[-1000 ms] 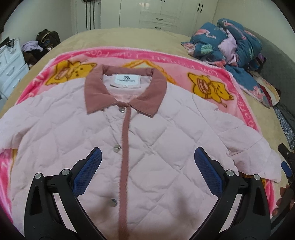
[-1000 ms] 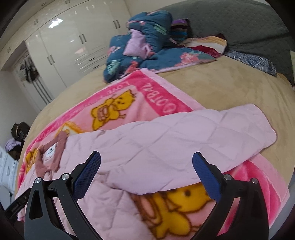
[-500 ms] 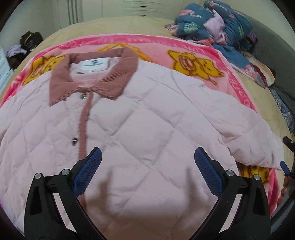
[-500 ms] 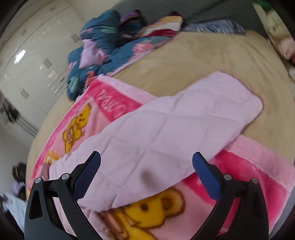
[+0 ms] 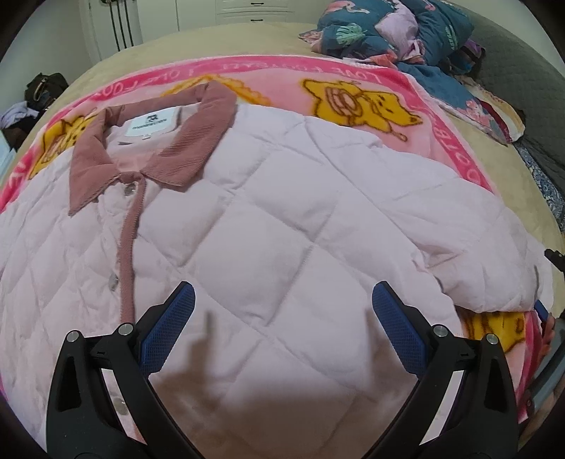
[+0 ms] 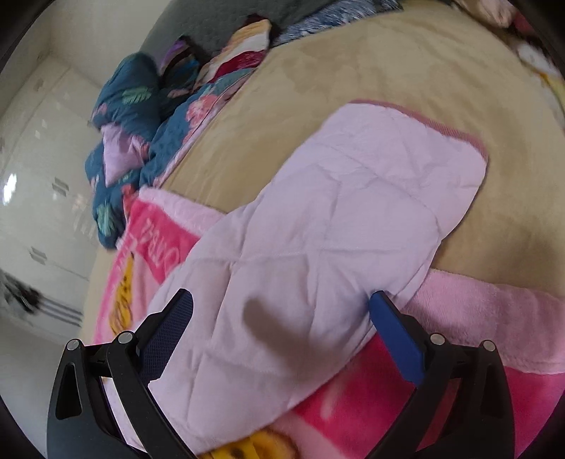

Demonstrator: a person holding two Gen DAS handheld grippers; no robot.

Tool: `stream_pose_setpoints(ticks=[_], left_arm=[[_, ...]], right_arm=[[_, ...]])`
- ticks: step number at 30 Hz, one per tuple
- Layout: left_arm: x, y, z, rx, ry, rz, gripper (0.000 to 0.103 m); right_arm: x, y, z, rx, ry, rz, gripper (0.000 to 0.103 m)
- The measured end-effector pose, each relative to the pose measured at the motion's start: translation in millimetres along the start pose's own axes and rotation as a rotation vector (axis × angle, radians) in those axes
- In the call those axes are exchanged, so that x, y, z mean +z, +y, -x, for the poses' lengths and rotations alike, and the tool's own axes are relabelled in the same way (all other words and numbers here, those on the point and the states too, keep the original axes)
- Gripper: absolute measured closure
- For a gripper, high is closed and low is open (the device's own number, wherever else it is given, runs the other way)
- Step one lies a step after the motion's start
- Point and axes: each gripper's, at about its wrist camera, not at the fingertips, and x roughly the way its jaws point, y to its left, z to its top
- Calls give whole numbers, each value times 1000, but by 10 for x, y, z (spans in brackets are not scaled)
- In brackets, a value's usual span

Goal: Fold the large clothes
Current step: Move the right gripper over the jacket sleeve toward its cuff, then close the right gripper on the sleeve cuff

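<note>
A pale pink quilted jacket with a dusty-rose collar lies buttoned and face up on a pink cartoon blanket. My left gripper hovers open just above the jacket's right chest panel, nothing between its blue pads. In the right wrist view the jacket's sleeve stretches out across the blanket onto the tan bedspread, its cuff at the far end. My right gripper stands open low over the sleeve, straddling it near the armpit end. The right gripper's edge shows at the left wrist view's right border.
A heap of dark blue floral bedding lies at the far right of the bed, also seen in the right wrist view as bedding. White wardrobes stand beyond. A dark bag sits on the floor at left.
Both grippers have dropped closer to the jacket. The left shifted right, off the button placket; the right swung toward the sleeve, which now fills its jaws' span.
</note>
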Motion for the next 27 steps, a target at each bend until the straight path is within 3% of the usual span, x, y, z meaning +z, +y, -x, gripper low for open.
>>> stream_pose_setpoints(ticks=[3,8,13,16,17,18,20,23,27], left_arm=[[49,106,16,18,-4,14,9],[148,257,55,54,-19,31,9],[198,411,80,83,-18,39,9],[219,523,114,100,-24,47,9],[225,569,124,101,-25,53,9],[228,603,134,95,-24,59,9],[232,678,158,82,-16,81,9],[213,756,244,76,-23,100,9],[185,824,400,82,-31,98,9]], right_arm=[[25,-31,89,12,-7,-35,4],[64,-159,200,-80,-72,-83,4],[206,-275,-35,-102,-51,-88,4],[281,-298,-158,-67,-55,-68,5],[296,-308,-165,-61,-63,-64,16],[311,-321,-155,-55,-70,-66,47],[325,-273,-120,22,-72,-59,68],[285,49,93,67,-127,73,80],[111,509,515,187,-181,226,82]])
